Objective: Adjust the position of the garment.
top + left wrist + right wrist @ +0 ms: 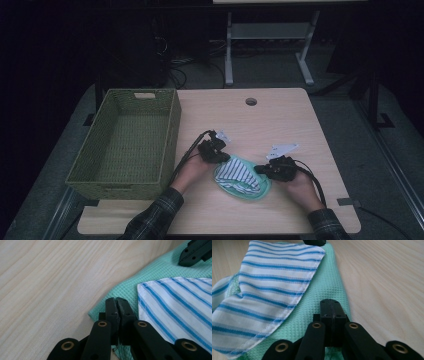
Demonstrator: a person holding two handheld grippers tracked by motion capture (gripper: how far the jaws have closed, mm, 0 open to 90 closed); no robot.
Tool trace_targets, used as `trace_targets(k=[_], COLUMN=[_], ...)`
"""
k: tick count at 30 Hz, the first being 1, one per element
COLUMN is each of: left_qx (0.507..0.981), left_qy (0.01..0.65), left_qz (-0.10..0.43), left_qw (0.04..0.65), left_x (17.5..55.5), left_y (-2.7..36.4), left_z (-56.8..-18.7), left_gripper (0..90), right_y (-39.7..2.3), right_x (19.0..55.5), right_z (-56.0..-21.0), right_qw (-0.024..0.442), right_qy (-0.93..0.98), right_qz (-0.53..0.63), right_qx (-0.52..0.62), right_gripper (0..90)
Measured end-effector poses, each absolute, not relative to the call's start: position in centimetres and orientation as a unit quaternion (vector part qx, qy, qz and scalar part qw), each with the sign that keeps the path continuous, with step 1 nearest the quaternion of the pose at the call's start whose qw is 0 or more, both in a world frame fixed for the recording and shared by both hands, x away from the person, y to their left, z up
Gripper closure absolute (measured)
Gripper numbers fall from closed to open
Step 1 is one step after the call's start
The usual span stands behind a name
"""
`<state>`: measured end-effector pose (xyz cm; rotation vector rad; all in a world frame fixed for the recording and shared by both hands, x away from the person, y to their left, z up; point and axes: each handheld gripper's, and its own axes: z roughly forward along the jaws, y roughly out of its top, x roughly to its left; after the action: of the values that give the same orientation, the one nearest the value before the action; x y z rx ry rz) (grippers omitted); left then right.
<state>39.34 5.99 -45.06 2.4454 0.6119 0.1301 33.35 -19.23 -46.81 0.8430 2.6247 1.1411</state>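
So the biggest thing here is the pale wood-grain table (280, 125) with a round cable hole near its far edge, sitting in a pretty dark room with a white-legged desk frame (265, 40) and a tangle of cables (175, 70) on the floor behind it.

Next down, the green woven rectangular basket (125, 142) takes up the table's left side, and nothing is in it as far as I can see.

Then the cloths: a mint-green waffle-weave cloth (227, 182) lies near the front edge, between the two hands, with a white cloth with blue stripes (240, 172) folded on top of it.

Left claw (117, 305) has its jaws pressed together right at the green cloth's edge, looks like it's pinching that edge. Right claw (330, 307) is the same story on the opposite side, jaws together over the green weave; whether fabric is actually caught between them I can't quite tell.

My read: this is tidying cloths toward the basket. Stacking looks done and both edges seem grabbed. Lifting the bundle and getting it over into the basket is all still to do.
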Motion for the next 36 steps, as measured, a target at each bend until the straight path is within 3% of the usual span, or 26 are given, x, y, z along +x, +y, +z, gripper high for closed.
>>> trace_targets(k=[9, 19, 36], left_qx=[0.911, 0.896, 0.908], left_qy=[0.232, 0.223, 0.194], left_qz=[0.049, 0.034, 0.000], left_qw=[0.338, 0.382, 0.372], left_x=[38.2, 33.8, 28.2], left_y=[6.3, 6.8, 6.8], left_z=[-43.7, -42.2, -43.7], left_gripper=[86.7, 89.6, 89.5], right_y=[-19.9, -19.4, -19.6], right_x=[33.7, 35.9, 37.4], right_z=[-45.6, -45.0, -46.4], right_qw=[0.075, 0.085, 0.084], right_qy=[0.861, 0.859, 0.862], right_qz=[0.410, 0.408, 0.391], right_qx=[0.291, 0.295, 0.311], right_gripper=[89.8, 89.8, 89.8])
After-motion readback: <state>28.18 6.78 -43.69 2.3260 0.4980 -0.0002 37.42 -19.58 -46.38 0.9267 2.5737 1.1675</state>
